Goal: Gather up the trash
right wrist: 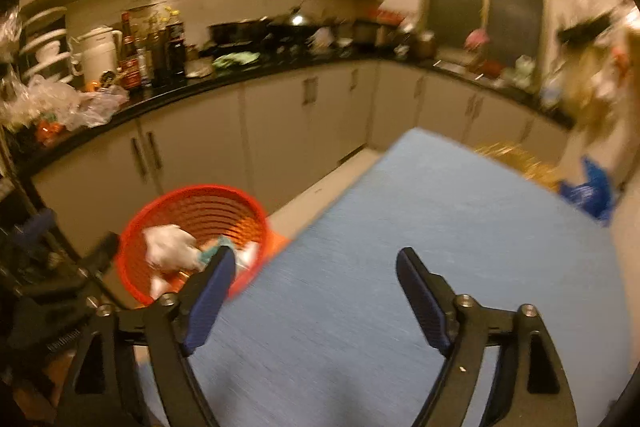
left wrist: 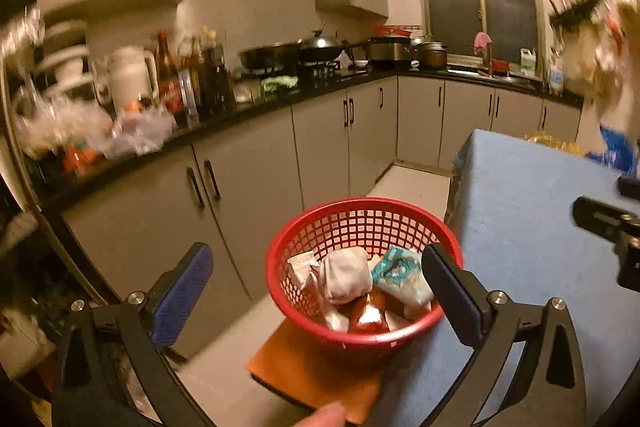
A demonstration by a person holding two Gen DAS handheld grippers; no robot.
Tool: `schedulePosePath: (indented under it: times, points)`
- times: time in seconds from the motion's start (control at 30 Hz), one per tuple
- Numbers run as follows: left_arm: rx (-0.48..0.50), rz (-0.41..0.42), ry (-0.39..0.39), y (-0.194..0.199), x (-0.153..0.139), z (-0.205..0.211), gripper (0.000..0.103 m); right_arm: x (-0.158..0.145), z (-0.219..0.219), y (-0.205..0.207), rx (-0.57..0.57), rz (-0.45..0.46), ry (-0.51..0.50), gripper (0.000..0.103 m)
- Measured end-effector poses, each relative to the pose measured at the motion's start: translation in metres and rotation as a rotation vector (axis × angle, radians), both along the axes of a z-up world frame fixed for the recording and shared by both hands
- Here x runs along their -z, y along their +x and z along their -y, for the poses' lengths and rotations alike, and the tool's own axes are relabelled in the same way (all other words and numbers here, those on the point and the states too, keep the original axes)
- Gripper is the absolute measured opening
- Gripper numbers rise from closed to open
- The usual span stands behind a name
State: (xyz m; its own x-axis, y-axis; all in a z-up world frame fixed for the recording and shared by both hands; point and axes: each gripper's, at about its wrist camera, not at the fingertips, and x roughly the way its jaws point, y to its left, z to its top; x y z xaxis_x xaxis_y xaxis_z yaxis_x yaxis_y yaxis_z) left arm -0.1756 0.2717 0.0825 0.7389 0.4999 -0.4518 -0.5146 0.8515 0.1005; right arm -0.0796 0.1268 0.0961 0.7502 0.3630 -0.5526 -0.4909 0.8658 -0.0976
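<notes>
Both my left gripper (left wrist: 316,291) and right gripper (right wrist: 316,291) stood spread and empty. At eleven o'clock from the right one, the red basket (right wrist: 160,211) held crumpled trash (left wrist: 346,273). The blue table (right wrist: 400,227) beyond looked bare; collecting seemed nearly done.

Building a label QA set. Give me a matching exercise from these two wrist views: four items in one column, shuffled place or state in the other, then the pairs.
Column 1
1. red basket
2. crumpled white wad
3. blue cloth table
4. left gripper

Column 2
A. open, holding nothing
B. bare surface under the right gripper
C. lies inside the basket beside a teal packet
D. sits on an orange board beside the table

Pairs: 1-D, 2-C, 3-B, 4-A
</notes>
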Motion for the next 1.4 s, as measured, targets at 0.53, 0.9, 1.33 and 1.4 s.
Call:
schedulePosePath:
  times: [0.53,0.9,1.33,1.4]
  points:
    - [0.111,0.052,0.021,-0.032,-0.014,0.07,0.103,-0.006,0.081,-0.077,0.151,0.189,-0.05,0.1]
    - [0.116,0.042,0.013,-0.031,-0.008,0.075,0.103,-0.003,0.083,-0.079,0.167,0.182,-0.054,0.1]
    - [0.098,0.02,-0.003,-0.028,0.005,0.063,0.103,0.01,0.071,-0.069,0.153,0.145,-0.082,0.1]
    - [0.097,0.02,-0.002,-0.028,0.005,0.063,0.103,0.011,0.068,-0.069,0.152,0.142,-0.087,0.1]
